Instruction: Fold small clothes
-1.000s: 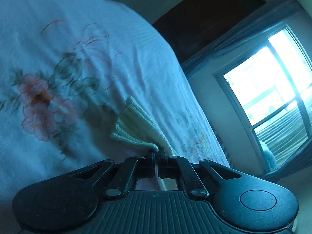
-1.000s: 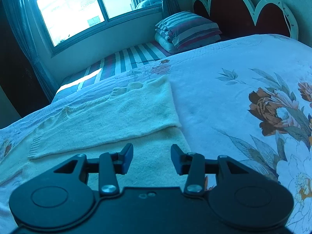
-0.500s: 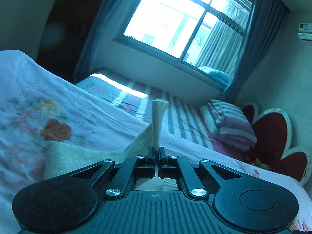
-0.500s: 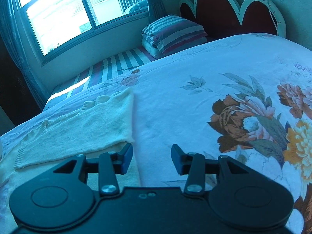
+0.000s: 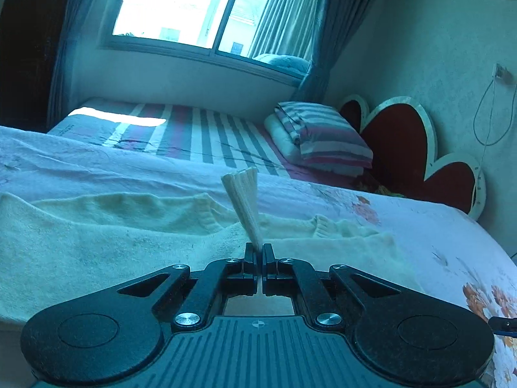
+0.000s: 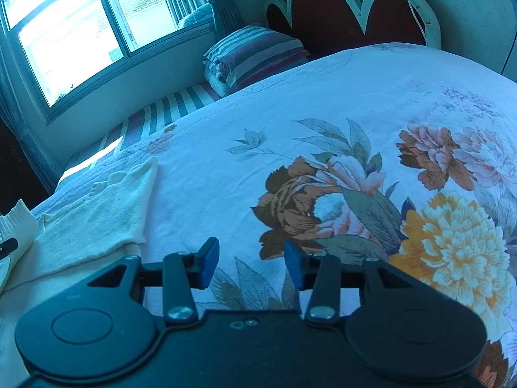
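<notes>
A cream knitted sweater (image 5: 97,242) lies spread on the floral bedspread (image 6: 323,113), one part folded over its body. My left gripper (image 5: 258,252) is shut on the sweater's ribbed cuff (image 5: 244,194), which sticks up between the pads above the body. In the right wrist view the sweater (image 6: 97,220) lies at the left, with the held cuff (image 6: 16,226) at the frame's edge. My right gripper (image 6: 252,258) stands open over bare bedspread to the right of the sweater, nothing between its blue pads.
A folded striped pillow (image 5: 323,135) rests on a striped mattress strip (image 5: 194,135) below the window (image 5: 194,6). A red scalloped headboard (image 5: 404,148) stands against the wall at the right. Large printed flowers (image 6: 436,226) cover the bedspread near my right gripper.
My left gripper has swung round and rolled level, carrying the cuff over the sweater's body. My right gripper has slid right, off the sweater and onto the flowered bedspread, still open.
</notes>
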